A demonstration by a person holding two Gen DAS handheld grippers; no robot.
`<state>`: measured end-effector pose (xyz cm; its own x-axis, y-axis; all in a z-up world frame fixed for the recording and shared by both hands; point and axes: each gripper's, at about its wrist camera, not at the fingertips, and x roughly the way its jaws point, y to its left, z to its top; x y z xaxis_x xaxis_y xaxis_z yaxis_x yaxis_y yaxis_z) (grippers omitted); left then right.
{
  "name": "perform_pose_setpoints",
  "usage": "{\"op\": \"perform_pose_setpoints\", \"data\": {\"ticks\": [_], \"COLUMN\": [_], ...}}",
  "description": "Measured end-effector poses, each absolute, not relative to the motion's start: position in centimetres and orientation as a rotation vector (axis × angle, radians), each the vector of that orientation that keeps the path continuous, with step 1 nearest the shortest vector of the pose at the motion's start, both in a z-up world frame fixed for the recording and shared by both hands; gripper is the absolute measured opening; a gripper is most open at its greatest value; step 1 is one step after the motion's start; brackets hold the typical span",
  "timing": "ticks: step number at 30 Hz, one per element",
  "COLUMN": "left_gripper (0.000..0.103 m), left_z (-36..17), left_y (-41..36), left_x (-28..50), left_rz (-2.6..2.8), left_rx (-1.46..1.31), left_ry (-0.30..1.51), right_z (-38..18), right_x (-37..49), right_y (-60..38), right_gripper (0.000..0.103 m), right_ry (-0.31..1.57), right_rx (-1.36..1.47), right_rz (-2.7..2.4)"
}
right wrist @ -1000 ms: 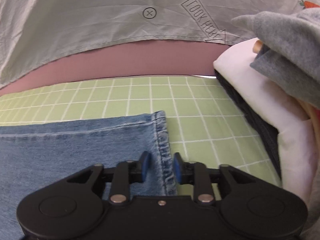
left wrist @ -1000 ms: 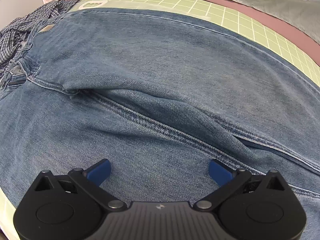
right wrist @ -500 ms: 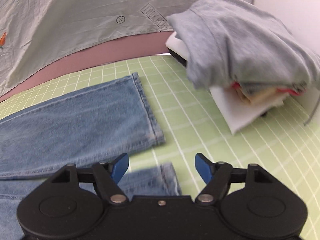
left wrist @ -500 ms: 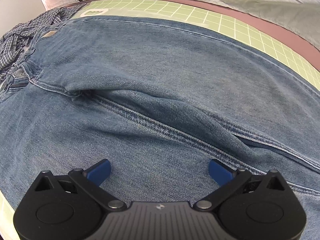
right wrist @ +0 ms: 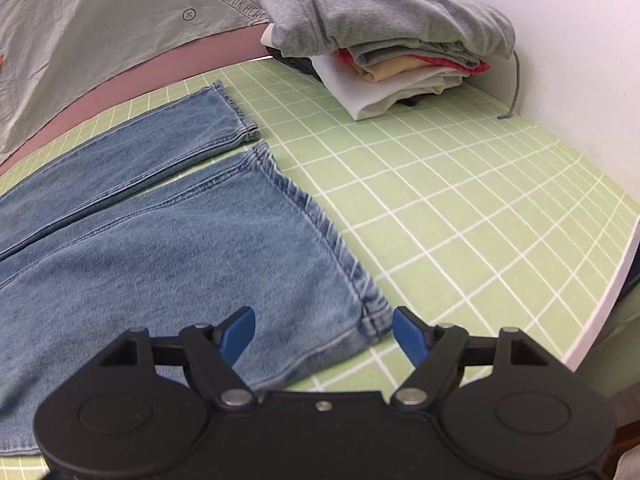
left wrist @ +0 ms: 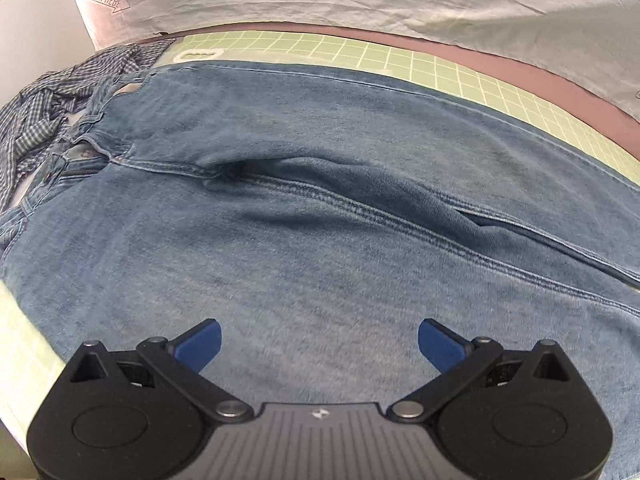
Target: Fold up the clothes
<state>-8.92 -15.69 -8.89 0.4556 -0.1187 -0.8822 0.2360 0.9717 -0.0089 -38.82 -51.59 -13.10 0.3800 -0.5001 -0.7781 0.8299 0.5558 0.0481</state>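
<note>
A pair of blue jeans point(left wrist: 320, 208) lies flat on the green grid mat point(left wrist: 440, 64), waistband to the left, legs running right. My left gripper point(left wrist: 318, 344) is open and empty over the near thigh. In the right wrist view the two leg ends point(right wrist: 180, 240) lie side by side on the mat point(right wrist: 460, 208). My right gripper point(right wrist: 324, 332) is open and empty, its jaws either side of the near leg's hem corner point(right wrist: 372, 320).
A checked shirt point(left wrist: 44, 120) lies crumpled by the waistband at the left. A stack of folded clothes point(right wrist: 384, 36) topped by a grey garment sits at the mat's far right by a white wall. A grey sheet point(right wrist: 100, 20) hangs behind. The table edge point(right wrist: 600, 308) runs at the right.
My right gripper has let go of the far leg's hem, opened, and drawn back to the near leg's hem. My left gripper has pulled back slightly over the jeans and stays open.
</note>
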Motion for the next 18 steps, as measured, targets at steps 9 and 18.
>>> {"op": "perform_pose_setpoints", "data": {"ticks": [9,18], "left_gripper": [0.103,0.103], "left_z": [-8.5,-8.1], "left_y": [-11.0,-4.7], "left_x": [-11.3,-9.4], "left_rz": [-0.183,-0.118], "left_rx": [0.094,0.036], "left_ry": [1.087,1.095], "right_z": [-13.9,-13.1], "right_x": [-38.5,-36.9], "right_y": [-49.2,-45.3], "right_gripper": [0.077,0.079], "right_ry": [0.782,0.698], "right_rx": [0.547,0.736], "right_rz": [-0.801,-0.77]}}
